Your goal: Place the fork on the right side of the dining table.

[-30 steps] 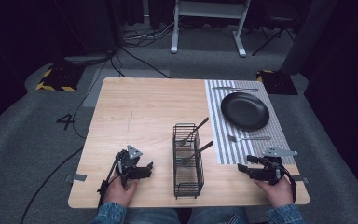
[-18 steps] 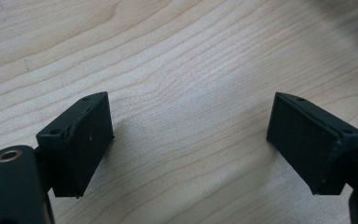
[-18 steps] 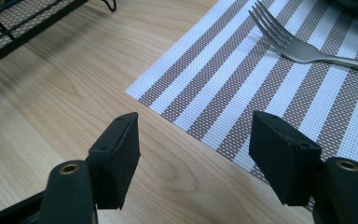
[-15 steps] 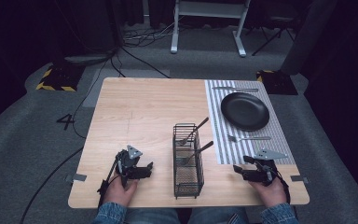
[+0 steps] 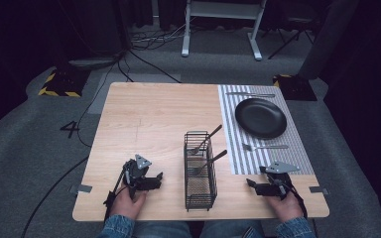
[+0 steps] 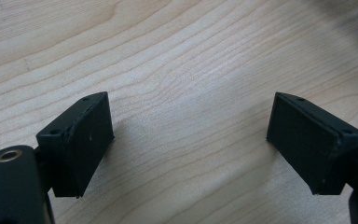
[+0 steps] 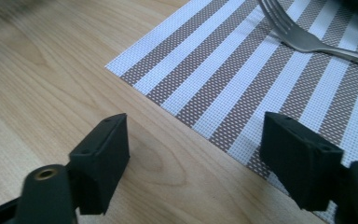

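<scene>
My left gripper rests near the table's front edge, left of a black wire caddy. Its jaws stand open over bare wood, nothing between them. My right gripper sits near the front right, just below the striped placemat; it is open over the mat's corner and holds nothing. Two dark-handled utensils lean out of the caddy. A fork lies on the mat below a black plate; the fork's tines show in the right gripper view.
A knife lies at the mat's far end. The wooden table is bare on its left half. Cables, a white stand's legs and yellow-black striped blocks lie on the grey floor beyond.
My right gripper has shifted left and slightly toward the front edge. The left gripper has stayed put.
</scene>
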`<state>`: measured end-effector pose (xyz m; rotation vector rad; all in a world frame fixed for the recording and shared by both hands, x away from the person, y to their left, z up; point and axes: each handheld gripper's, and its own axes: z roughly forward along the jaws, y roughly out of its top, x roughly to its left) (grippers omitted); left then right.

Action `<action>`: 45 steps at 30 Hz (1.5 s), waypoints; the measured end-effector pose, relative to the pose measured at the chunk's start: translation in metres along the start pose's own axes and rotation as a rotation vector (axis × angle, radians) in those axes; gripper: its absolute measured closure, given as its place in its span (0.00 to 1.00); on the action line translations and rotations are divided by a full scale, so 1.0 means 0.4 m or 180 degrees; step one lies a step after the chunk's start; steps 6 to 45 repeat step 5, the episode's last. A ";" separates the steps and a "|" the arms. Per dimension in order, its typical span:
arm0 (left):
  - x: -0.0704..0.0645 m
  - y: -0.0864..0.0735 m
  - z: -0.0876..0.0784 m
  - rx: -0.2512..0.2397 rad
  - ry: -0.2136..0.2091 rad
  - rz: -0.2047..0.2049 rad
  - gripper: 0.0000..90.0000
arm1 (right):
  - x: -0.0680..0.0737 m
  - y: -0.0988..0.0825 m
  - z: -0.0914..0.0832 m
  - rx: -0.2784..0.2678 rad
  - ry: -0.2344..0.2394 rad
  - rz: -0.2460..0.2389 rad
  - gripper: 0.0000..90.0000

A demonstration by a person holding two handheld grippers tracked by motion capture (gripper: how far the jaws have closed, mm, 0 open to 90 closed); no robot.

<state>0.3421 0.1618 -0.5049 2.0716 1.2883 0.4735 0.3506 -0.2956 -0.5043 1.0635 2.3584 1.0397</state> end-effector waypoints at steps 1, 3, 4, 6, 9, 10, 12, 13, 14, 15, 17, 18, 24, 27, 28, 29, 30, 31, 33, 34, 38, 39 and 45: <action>0.000 0.000 0.000 -0.0001 0.0000 -0.0001 0.16 | 0.001 0.001 0.001 0.0011 0.0003 -0.0012 0.21; 0.000 0.000 0.000 0.0000 0.0000 -0.0001 0.16 | 0.003 0.002 0.003 0.0034 -0.0050 0.0025 0.15; 0.000 0.000 0.000 0.0000 0.0000 -0.0001 0.16 | 0.003 0.002 0.003 0.0034 -0.0050 0.0025 0.15; 0.000 0.000 0.000 -0.0001 0.0000 -0.0001 0.16 | 0.002 0.002 0.004 0.0041 -0.0063 0.0057 0.15; 0.000 0.000 0.000 -0.0001 0.0000 -0.0001 0.16 | 0.002 0.002 0.004 0.0041 -0.0063 0.0057 0.15; 0.000 0.000 0.000 -0.0001 0.0000 -0.0001 0.16 | 0.002 0.002 0.004 0.0041 -0.0063 0.0057 0.15; 0.000 0.000 0.000 -0.0001 0.0000 -0.0001 0.16 | 0.002 0.002 0.004 0.0041 -0.0063 0.0057 0.15; 0.000 0.000 0.000 -0.0001 0.0000 -0.0001 0.16 | 0.002 0.002 0.004 0.0041 -0.0063 0.0057 0.15; 0.000 0.000 0.000 -0.0001 0.0000 -0.0001 0.16 | 0.002 0.002 0.004 0.0041 -0.0063 0.0057 0.15; 0.000 0.000 0.000 -0.0001 0.0000 -0.0001 0.16 | 0.002 0.002 0.004 0.0041 -0.0063 0.0057 0.15; 0.000 0.000 0.000 -0.0001 0.0000 -0.0001 0.16 | 0.002 0.002 0.004 0.0041 -0.0063 0.0057 0.15; 0.000 0.000 0.000 -0.0001 0.0000 -0.0001 0.16 | 0.002 0.002 0.004 0.0041 -0.0063 0.0057 0.15; 0.000 0.000 0.000 -0.0001 0.0000 -0.0001 0.16 | 0.002 0.002 0.004 0.0041 -0.0063 0.0057 0.15; 0.000 0.000 0.000 -0.0001 0.0000 -0.0001 0.16 | 0.002 0.002 0.004 0.0041 -0.0063 0.0057 0.15; 0.000 0.000 0.000 -0.0001 0.0000 -0.0001 0.16 | 0.002 0.002 0.004 0.0041 -0.0063 0.0057 0.15; 0.000 0.000 0.000 -0.0001 0.0000 -0.0001 0.16 | 0.002 0.002 0.004 0.0041 -0.0063 0.0057 0.15; 0.000 0.000 0.000 -0.0001 0.0000 -0.0001 0.16 | 0.002 0.002 0.004 0.0041 -0.0063 0.0057 0.15; 0.000 0.000 0.000 -0.0001 0.0000 -0.0001 0.16 | 0.002 0.002 0.004 0.0041 -0.0063 0.0057 0.15; 0.000 0.000 0.000 -0.0001 0.0000 -0.0001 0.16 | 0.002 0.002 0.004 0.0041 -0.0063 0.0057 0.15; 0.000 0.000 0.000 -0.0001 0.0000 -0.0001 0.16 | 0.002 0.002 0.004 0.0041 -0.0063 0.0057 0.15; 0.000 0.000 0.000 -0.0001 0.0000 -0.0001 0.16 | 0.002 0.002 0.004 0.0041 -0.0063 0.0057 0.15; 0.000 0.000 0.000 -0.0001 0.0000 -0.0001 0.16 | 0.002 0.002 0.004 0.0041 -0.0063 0.0057 0.15; 0.000 0.000 0.000 -0.0001 0.0000 -0.0001 0.16 | 0.002 0.002 0.004 0.0041 -0.0063 0.0057 0.15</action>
